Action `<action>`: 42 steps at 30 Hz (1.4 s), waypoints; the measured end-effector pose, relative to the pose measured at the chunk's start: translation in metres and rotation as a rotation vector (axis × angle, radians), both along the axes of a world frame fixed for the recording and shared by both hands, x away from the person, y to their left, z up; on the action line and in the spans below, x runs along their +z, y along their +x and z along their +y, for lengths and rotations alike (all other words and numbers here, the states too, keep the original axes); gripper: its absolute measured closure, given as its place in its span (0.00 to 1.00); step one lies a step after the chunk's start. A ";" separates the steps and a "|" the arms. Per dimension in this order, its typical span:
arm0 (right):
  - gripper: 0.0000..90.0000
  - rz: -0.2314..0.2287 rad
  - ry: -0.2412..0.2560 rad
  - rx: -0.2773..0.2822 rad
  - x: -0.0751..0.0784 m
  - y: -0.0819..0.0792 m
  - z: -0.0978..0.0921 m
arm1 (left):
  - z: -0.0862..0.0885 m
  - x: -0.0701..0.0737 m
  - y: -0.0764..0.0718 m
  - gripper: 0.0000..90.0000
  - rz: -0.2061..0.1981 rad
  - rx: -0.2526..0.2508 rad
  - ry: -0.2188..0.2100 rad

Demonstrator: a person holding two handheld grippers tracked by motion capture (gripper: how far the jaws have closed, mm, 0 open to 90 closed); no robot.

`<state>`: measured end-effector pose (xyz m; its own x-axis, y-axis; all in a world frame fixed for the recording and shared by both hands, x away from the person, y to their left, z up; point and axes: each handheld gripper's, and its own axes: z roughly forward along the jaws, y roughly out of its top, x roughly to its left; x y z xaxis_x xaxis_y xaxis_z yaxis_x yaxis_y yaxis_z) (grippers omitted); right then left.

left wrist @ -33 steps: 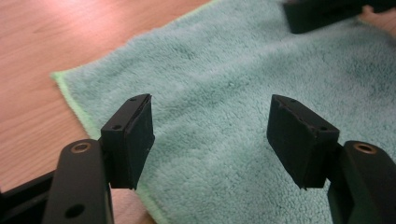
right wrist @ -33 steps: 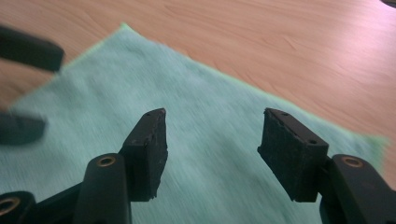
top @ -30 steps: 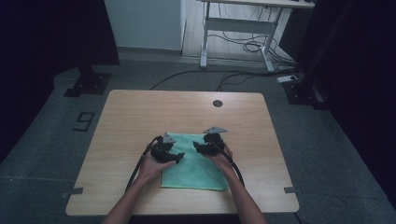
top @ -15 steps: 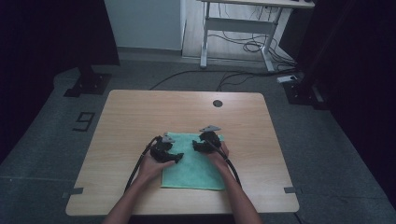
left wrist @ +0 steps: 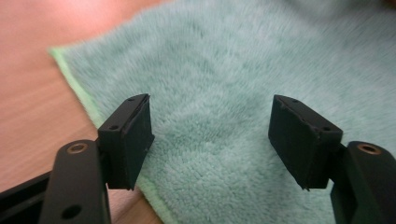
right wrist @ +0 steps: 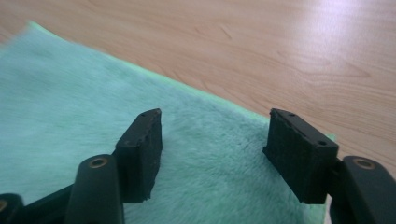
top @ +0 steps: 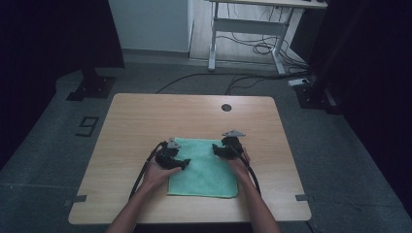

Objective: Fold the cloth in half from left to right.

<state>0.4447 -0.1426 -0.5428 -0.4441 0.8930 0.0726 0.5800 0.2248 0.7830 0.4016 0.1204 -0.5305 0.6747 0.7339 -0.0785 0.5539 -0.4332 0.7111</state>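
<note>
A green fleecy cloth [top: 206, 172] lies flat on the wooden table [top: 145, 121], near its front edge. My left gripper [top: 183, 164] hovers over the cloth's left part, open, with the cloth [left wrist: 219, 93] under and between its jaws. My right gripper [top: 217, 150] is over the far right corner of the cloth, open too. In the right gripper view the cloth [right wrist: 70, 107] spreads below the jaws and its far edge runs just ahead of them. Neither gripper holds anything.
A round cable hole [top: 226, 107] sits near the table's far edge. Bare wood [right wrist: 261, 51] extends beyond the cloth. Behind the table stand a white desk frame [top: 248, 34] and cables on the floor. A black stand base [top: 91, 87] is at left.
Both grippers shifted slightly: the right one moved toward the cloth's far right corner, and the left one stayed over the left part. The cloth has not moved.
</note>
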 end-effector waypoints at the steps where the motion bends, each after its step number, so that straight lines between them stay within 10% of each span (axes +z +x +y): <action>1: 0.41 -0.007 0.009 0.012 0.003 -0.004 0.001 | 0.000 0.003 0.000 0.35 -0.008 -0.004 -0.008; 5: 0.43 -0.021 0.008 0.095 0.011 -0.036 0.019 | -0.005 0.006 0.011 0.36 -0.009 0.011 -0.013; 15: 0.41 0.037 -0.038 0.175 -0.006 -0.059 0.034 | -0.018 -0.007 0.042 0.36 0.046 0.044 0.020; 25: 0.39 0.003 -0.065 0.168 -0.009 -0.081 0.023 | -0.016 -0.009 0.039 0.38 0.055 0.039 0.014; 33: 0.35 0.045 -0.040 0.194 -0.006 -0.072 0.006 | -0.027 -0.010 0.035 0.36 0.048 0.015 0.019; 42: 0.37 0.063 0.006 0.102 -0.001 -0.018 -0.008 | -0.027 -0.010 0.039 0.36 0.050 0.008 0.007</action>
<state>0.4264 -0.1504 -0.5435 -0.5273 0.8427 0.1084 0.6021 0.2806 0.7475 0.4410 0.0935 -0.5407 0.6642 0.7398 -0.1069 0.5920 -0.4334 0.6795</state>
